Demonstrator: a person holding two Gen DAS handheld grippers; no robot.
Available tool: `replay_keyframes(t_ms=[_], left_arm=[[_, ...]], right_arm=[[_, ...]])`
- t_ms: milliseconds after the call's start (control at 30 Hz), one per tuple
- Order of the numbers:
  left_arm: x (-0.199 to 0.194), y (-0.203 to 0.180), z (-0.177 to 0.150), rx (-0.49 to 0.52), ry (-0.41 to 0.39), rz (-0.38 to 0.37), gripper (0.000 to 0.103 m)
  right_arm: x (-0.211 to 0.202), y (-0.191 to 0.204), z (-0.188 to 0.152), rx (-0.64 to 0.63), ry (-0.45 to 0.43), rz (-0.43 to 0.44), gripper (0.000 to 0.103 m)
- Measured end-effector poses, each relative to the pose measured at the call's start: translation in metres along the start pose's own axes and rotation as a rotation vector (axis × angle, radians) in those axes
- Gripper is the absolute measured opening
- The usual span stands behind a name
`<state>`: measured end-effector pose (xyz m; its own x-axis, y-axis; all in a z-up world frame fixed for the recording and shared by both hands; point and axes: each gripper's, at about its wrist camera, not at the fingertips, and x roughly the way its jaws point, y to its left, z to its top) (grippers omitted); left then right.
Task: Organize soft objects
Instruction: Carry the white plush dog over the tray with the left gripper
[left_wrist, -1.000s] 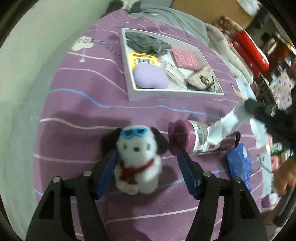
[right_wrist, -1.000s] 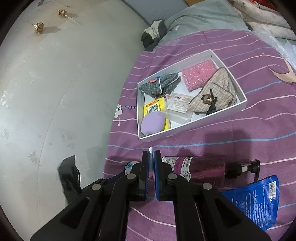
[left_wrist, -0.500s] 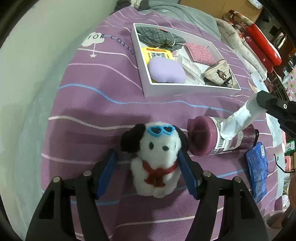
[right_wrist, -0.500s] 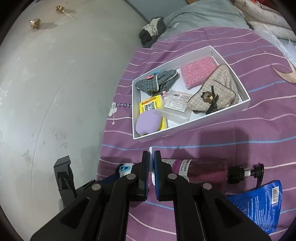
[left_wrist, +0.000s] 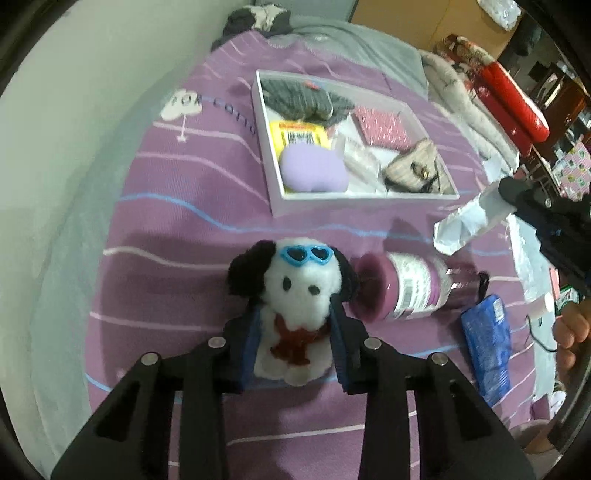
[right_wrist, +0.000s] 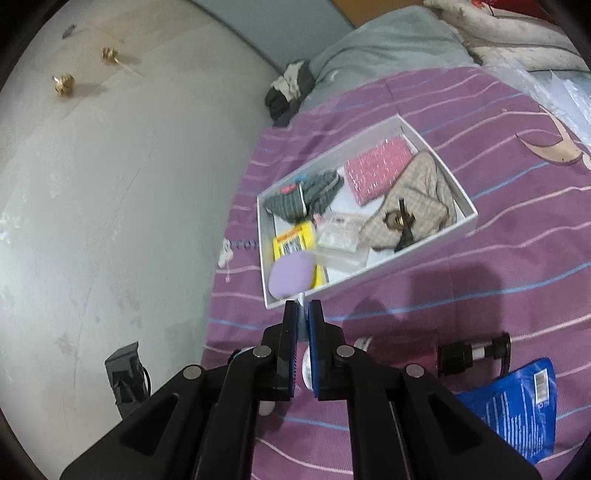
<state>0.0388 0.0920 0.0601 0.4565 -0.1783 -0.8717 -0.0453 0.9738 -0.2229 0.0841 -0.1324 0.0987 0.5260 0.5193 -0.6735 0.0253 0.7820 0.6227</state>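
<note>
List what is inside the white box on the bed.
The white box holds a purple cushion, yellow packet, clear pouch, grey plaid cloth, pink pad and beige plaid purse. The box floor beneath them is mostly covered.

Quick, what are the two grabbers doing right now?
Left gripper: jaws closing on the plush dog, pads pressing its body.
Right gripper: shut on a white packet.

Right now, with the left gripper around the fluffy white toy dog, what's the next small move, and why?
Probably finish the squeeze, then lift. The left gripper has its jaws closing on the fluffy white toy dog with blue heart sunglasses, which still lies on the purple striped bedspread, short of the white open box.
</note>
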Motion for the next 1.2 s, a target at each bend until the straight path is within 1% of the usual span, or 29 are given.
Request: replay_keyframes(t_ms=[200, 267, 367, 500, 633, 767, 933, 1100, 1200], left_arm=[[-0.016, -0.001, 0.022, -0.008, -0.096, -0.030, 0.036], [-0.019, -0.002, 0.032, -0.009, -0.127, -0.057, 0.036], [-0.019, -0.003, 0.043, -0.010, -0.148, -0.074, 0.036], [-0.013, -0.007, 0.057, 0.007, -0.154, -0.059, 0.036], [-0.003, -0.011, 0.071, 0.019, -0.142, -0.050, 0.036], [0.010, -0.014, 0.082, 0.026, -0.121, -0.036, 0.036], [0.025, -0.016, 0.093, 0.032, -0.097, -0.029, 0.036], [0.036, -0.015, 0.103, 0.036, -0.078, -0.009, 0.036], [0.040, -0.016, 0.109, 0.036, -0.074, -0.005, 0.036]], right_arm=[[-0.007, 0.004, 0.010, 0.012, -0.111, 0.069, 0.005], [-0.002, 0.002, 0.012, 0.019, -0.115, 0.079, 0.005], [0.009, -0.004, 0.016, 0.040, -0.131, 0.082, 0.005], [0.022, -0.012, 0.021, 0.068, -0.150, 0.059, 0.005], [0.035, -0.023, 0.027, 0.119, -0.163, 0.081, 0.005], [0.050, -0.031, 0.031, 0.154, -0.153, 0.087, 0.005], [0.071, -0.039, 0.032, 0.178, -0.122, 0.100, 0.005], [0.090, -0.050, 0.031, 0.196, -0.096, 0.087, 0.005], [0.102, -0.054, 0.030, 0.199, -0.057, 0.073, 0.005]])
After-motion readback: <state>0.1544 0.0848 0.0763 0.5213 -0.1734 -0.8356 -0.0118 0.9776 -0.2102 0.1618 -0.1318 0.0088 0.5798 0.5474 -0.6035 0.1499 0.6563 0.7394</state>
